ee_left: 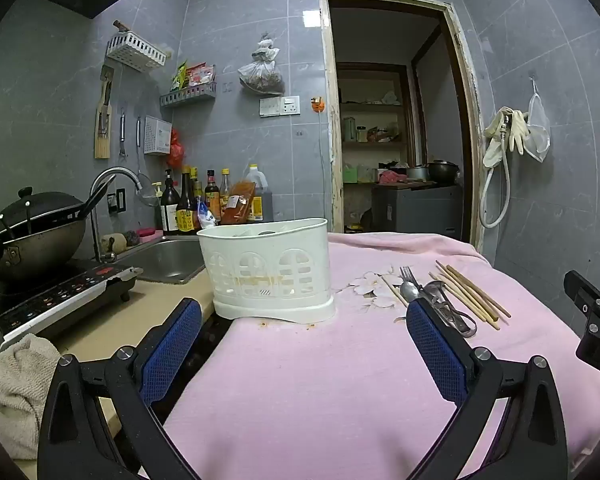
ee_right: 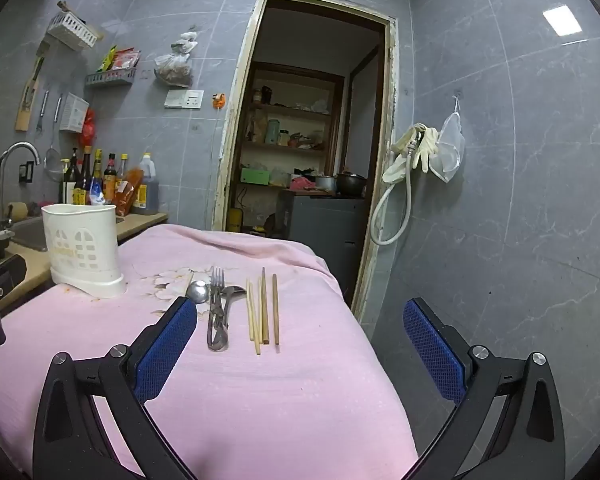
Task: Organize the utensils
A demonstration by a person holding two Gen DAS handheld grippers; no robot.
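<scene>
A white plastic utensil holder [ee_left: 270, 270] stands upright at the left edge of the pink cloth [ee_left: 340, 380]; it also shows in the right wrist view [ee_right: 82, 250]. To its right lie a fork [ee_right: 217, 280], spoons [ee_right: 198, 292] and several wooden chopsticks [ee_right: 262, 308], side by side; they also show in the left wrist view [ee_left: 466, 294]. My left gripper [ee_left: 304, 320] is open and empty, just in front of the holder. My right gripper [ee_right: 300, 320] is open and empty, in front of the chopsticks.
A sink [ee_left: 164, 258] with a tap, sauce bottles [ee_left: 204, 200], and a wok [ee_left: 32, 228] on an induction cooker [ee_left: 60, 292] lie left of the cloth. A towel [ee_left: 16, 392] sits at near left. A doorway [ee_right: 308, 152] opens behind; the table edge drops off at right.
</scene>
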